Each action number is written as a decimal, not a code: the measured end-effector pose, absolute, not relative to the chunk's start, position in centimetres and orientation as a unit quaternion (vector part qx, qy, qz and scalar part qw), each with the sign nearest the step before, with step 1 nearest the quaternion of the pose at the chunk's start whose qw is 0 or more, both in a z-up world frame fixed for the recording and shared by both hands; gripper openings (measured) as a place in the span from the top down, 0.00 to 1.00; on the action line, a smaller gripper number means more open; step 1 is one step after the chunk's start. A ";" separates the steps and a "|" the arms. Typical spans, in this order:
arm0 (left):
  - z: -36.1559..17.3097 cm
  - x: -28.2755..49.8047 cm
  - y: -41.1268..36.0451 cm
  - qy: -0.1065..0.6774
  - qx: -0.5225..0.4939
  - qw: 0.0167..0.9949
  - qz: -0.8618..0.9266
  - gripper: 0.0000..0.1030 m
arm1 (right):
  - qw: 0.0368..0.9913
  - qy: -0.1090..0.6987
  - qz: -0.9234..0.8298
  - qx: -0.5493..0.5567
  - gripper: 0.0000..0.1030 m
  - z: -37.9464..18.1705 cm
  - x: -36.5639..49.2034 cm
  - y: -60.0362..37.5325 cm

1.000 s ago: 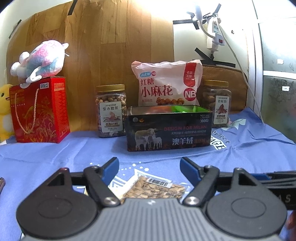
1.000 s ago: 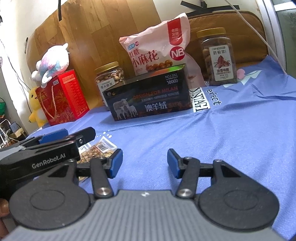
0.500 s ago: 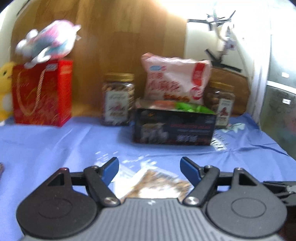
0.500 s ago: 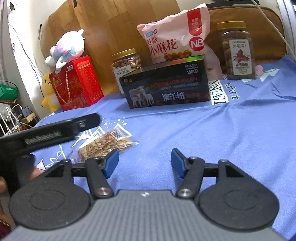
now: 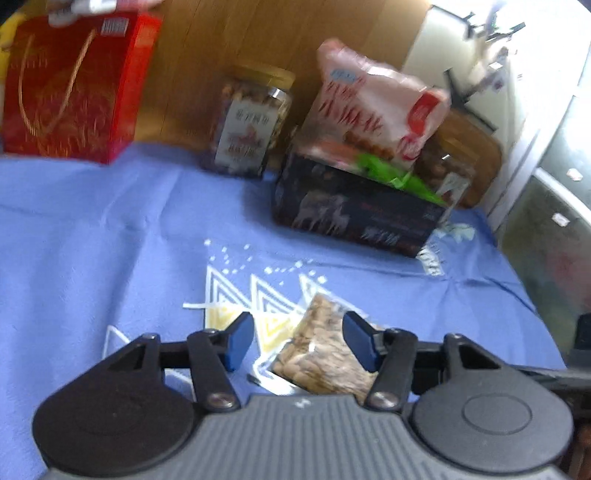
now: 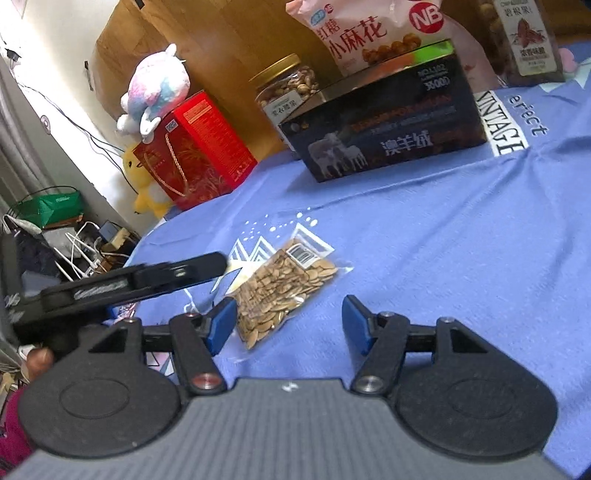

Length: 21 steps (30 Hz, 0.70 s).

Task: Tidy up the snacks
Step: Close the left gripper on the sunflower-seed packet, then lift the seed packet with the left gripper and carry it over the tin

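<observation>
A clear packet of seeds (image 5: 325, 354) (image 6: 284, 284) lies flat on the blue cloth (image 5: 110, 240). My left gripper (image 5: 301, 341) hangs over it with its jaws closing. The packet sits between the blue pads, nearer the right one, and neither pad presses on it. My right gripper (image 6: 289, 325) stands open just short of the packet, whose near end lies by the left pad. From the right wrist, the left gripper's fingers (image 6: 192, 271) reach in from the left beside the packet. An open black tin (image 5: 354, 218) (image 6: 388, 136) with green and orange wrappers inside stands further back.
Behind the tin lean a pink snack bag (image 6: 369, 33) and two nut jars (image 6: 288, 88) (image 6: 528, 40). A red gift box (image 6: 195, 147) with a plush toy (image 6: 155, 92) on top stands at the back left. The cloth ends at the left, over floor clutter.
My left gripper has swung and tipped down over the packet, and its jaws have narrowed. My right gripper has opened a little wider and turned towards the packet, which now lies at its left pad.
</observation>
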<state>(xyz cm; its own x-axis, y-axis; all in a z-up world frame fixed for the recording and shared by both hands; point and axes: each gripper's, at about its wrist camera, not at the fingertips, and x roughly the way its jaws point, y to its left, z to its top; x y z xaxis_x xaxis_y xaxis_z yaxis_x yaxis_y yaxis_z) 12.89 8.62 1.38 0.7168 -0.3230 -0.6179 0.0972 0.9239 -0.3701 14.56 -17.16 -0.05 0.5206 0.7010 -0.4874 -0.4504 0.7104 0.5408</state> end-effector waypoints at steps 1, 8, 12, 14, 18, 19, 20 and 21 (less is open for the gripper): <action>0.8 13.6 8.6 0.372 -0.167 0.904 -0.129 0.48 | 0.849 0.360 0.339 0.187 0.36 -0.2 14.8 -17.0; -0.2 14.0 9.5 0.373 -0.249 0.884 -0.132 0.52 | 0.831 0.357 0.359 0.231 0.38 -0.7 16.3 -16.3; -0.7 13.8 10.0 0.379 -0.289 0.866 -0.153 0.52 | 0.827 0.355 0.350 0.260 0.39 -0.8 16.9 -17.5; -0.7 13.7 9.7 0.378 -0.282 0.868 -0.155 0.52 | 0.828 0.357 0.351 0.252 0.41 -0.7 16.8 -17.7; -0.8 13.4 9.7 0.378 -0.290 0.865 -0.159 0.52 | 0.829 0.354 0.361 0.238 0.41 -0.6 16.3 -17.6; -0.8 13.3 9.5 0.377 -0.291 0.865 -0.159 0.55 | 0.822 0.359 0.369 0.243 0.44 -0.7 16.4 -17.5; -0.9 13.2 9.4 0.375 -0.292 0.866 -0.154 0.55 | 0.806 0.367 0.382 0.262 0.58 -1.1 16.7 -17.6; -0.9 13.1 9.5 0.372 -0.295 0.867 -0.153 0.55 | 0.793 0.373 0.389 0.284 0.68 -1.5 17.0 -17.8</action>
<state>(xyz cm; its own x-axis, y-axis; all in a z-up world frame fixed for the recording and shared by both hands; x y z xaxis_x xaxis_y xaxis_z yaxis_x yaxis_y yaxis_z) 13.05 9.46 -0.90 0.6759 -0.4846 -0.5553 0.0457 0.7796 -0.6247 17.02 -17.81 -1.47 0.4184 0.8290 -0.3711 -0.4049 0.5360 0.7408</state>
